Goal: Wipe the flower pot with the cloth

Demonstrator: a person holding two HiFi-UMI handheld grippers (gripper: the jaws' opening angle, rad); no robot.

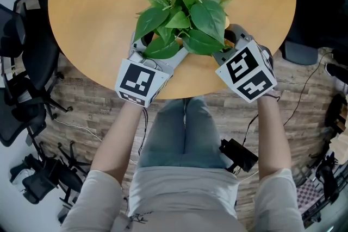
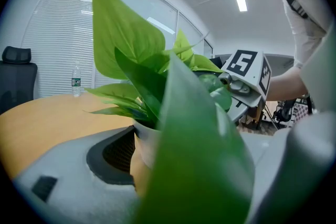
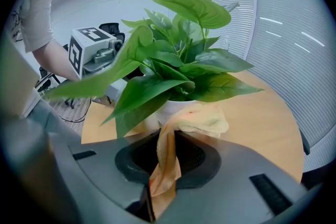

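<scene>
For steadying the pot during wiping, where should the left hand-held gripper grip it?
Probably the bare side wall of the round white flower pot, below its rim, coming in level from the person's left: the broad green leaves overhang the top, so a grip from above would likely crush them.

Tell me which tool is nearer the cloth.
Right. The right tool grips the cloth, bunched against the flower pot; the left tool sits at the flower pot's other side.
</scene>
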